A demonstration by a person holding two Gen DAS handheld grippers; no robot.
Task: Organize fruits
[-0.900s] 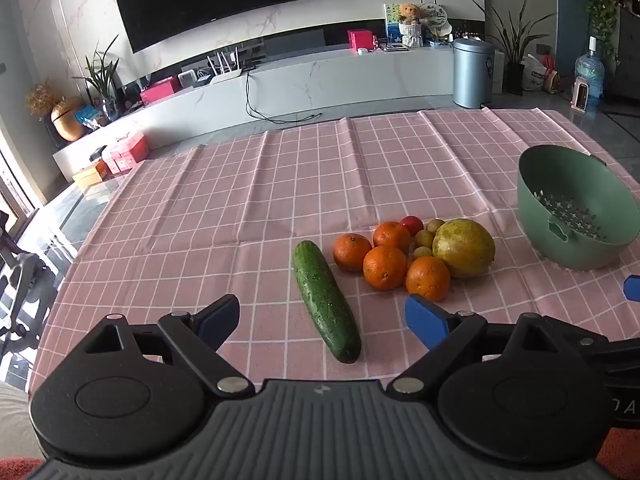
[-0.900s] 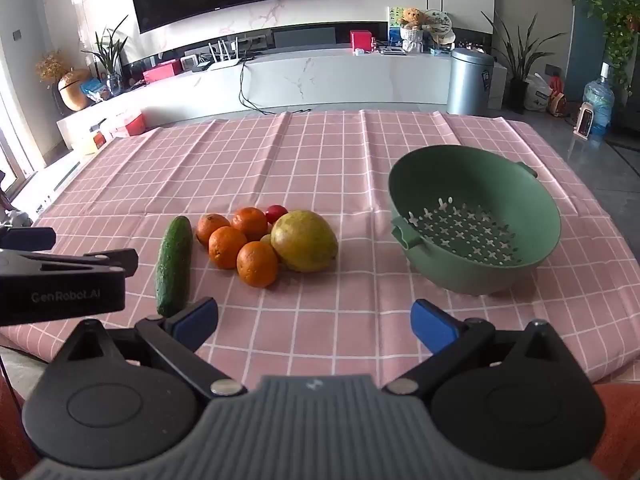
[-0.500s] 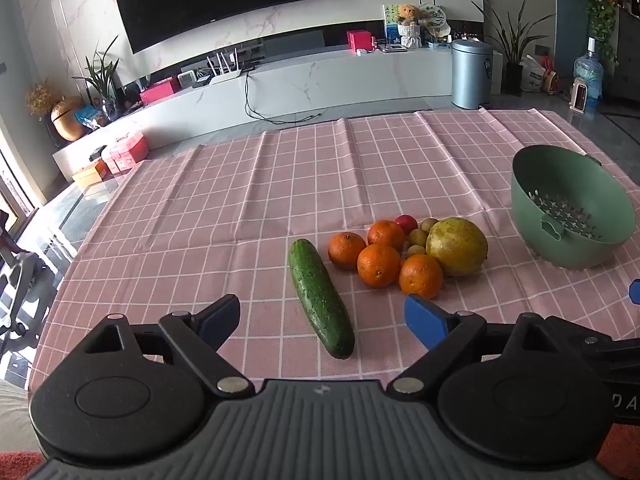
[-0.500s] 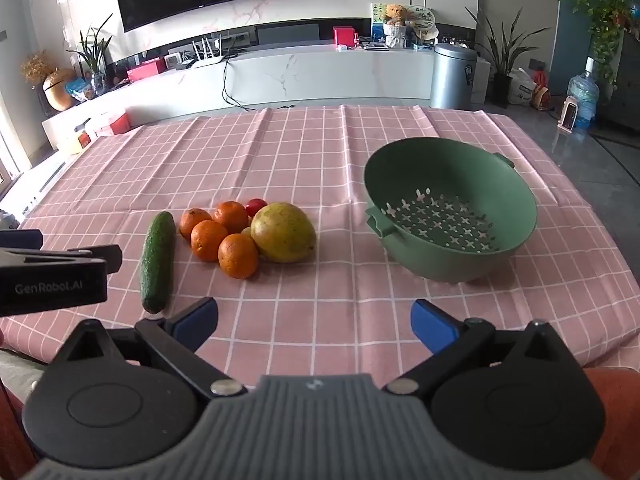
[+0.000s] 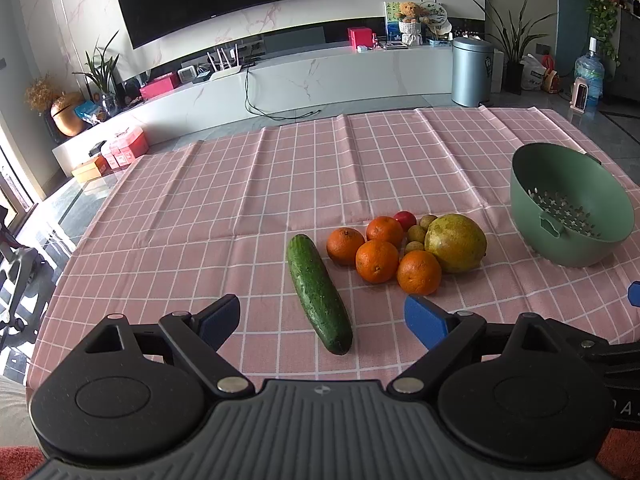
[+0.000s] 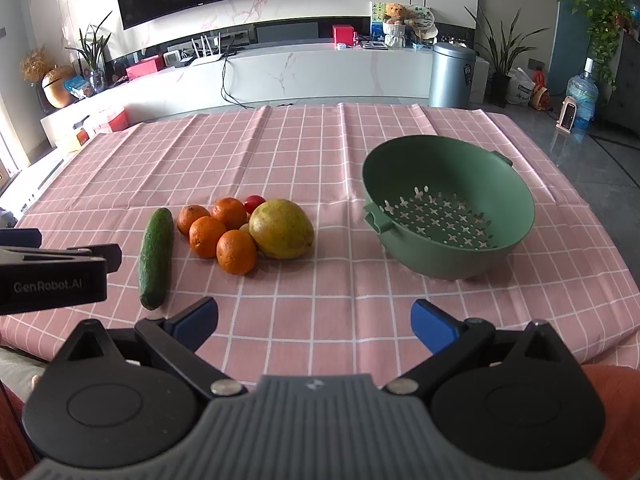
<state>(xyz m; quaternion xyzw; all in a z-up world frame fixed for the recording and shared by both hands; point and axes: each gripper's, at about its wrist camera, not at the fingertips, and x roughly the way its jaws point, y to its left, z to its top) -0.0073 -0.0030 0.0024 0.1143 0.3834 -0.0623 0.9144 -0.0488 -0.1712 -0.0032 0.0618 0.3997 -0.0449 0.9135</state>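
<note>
Only from the right wrist, left hand-held gripper beside cucumber.

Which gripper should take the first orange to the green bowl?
Probably the left gripper: open, with the cucumber and oranges right ahead. The right gripper, also open, faces bare cloth beside the green bowl.

bare cloth between fruit pile and colander
</note>
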